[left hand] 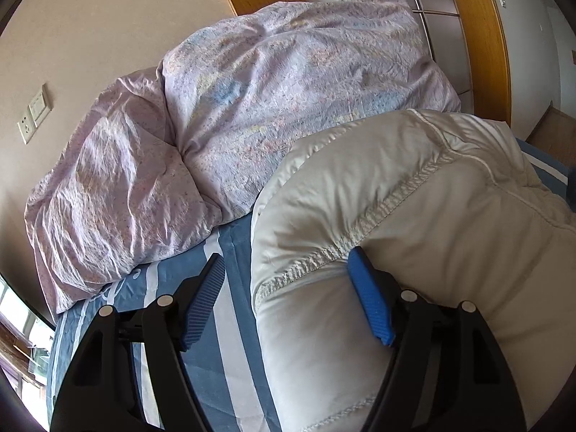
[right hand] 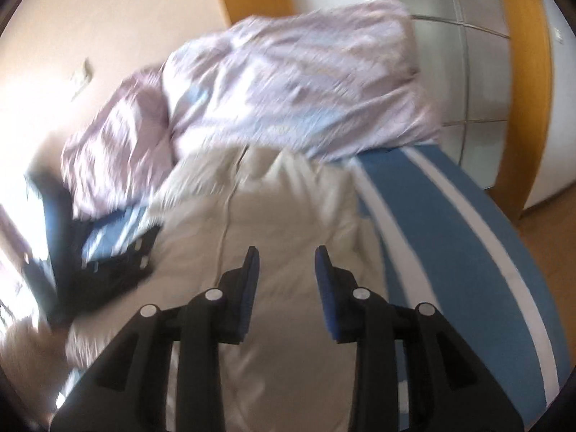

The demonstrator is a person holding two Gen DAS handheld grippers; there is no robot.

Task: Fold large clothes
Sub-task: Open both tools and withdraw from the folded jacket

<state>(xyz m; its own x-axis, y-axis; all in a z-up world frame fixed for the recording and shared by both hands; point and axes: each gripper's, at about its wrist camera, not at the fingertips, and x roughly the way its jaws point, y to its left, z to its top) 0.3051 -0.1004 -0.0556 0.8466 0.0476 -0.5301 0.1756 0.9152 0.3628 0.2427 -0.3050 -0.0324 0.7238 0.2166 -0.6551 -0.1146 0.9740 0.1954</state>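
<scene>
A cream-white padded jacket (left hand: 414, 216) lies on the blue and white striped bed sheet (left hand: 230, 342). My left gripper (left hand: 288, 262) is open, its jaws wide apart around the jacket's stitched left edge, with the right pad (left hand: 370, 298) against the fabric. In the right wrist view, which is blurred by motion, the same jacket (right hand: 288, 216) lies below my right gripper (right hand: 287, 257). That gripper is open and holds nothing. The left gripper's black body (right hand: 118, 255) shows at the jacket's left side.
A bulky lilac patterned duvet (left hand: 252, 108) is piled at the far side of the bed, touching the jacket's far edge. A beige wall with sockets (left hand: 34, 113) is on the left. A wooden frame and a glass panel (left hand: 442, 0) stand behind. Bare sheet (right hand: 450, 234) lies right of the jacket.
</scene>
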